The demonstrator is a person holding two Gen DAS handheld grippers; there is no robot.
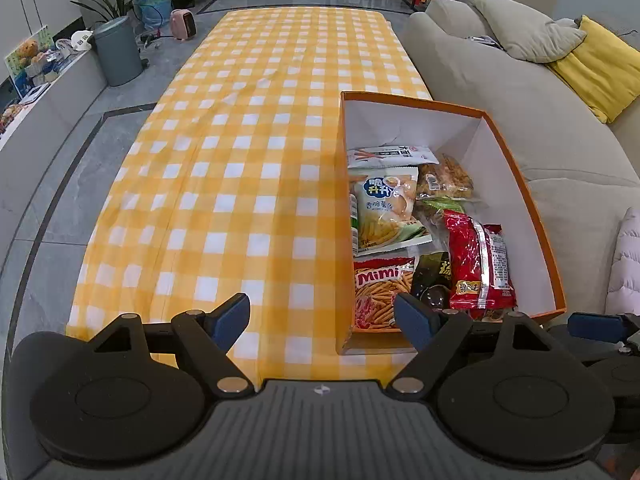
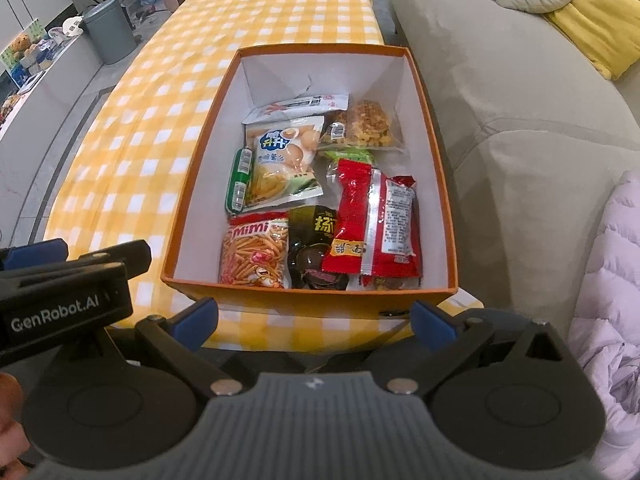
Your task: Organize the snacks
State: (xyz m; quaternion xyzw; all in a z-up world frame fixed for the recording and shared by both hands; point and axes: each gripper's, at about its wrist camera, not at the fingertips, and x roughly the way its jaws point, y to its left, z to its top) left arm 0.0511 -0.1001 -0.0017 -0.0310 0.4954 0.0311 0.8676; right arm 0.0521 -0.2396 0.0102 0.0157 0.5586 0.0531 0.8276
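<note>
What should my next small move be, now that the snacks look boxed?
Probably ease both grippers back. The left gripper and right gripper are open and hold nothing, every visible snack, such as the Mimi bag and red packet, lies inside the orange box, and no snack shows on the checked tablecloth.

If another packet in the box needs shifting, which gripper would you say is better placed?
Probably the right gripper: open, it faces the box squarely, with the packets straight ahead. The open left gripper points mostly at bare tablecloth, box off to its right.
</note>
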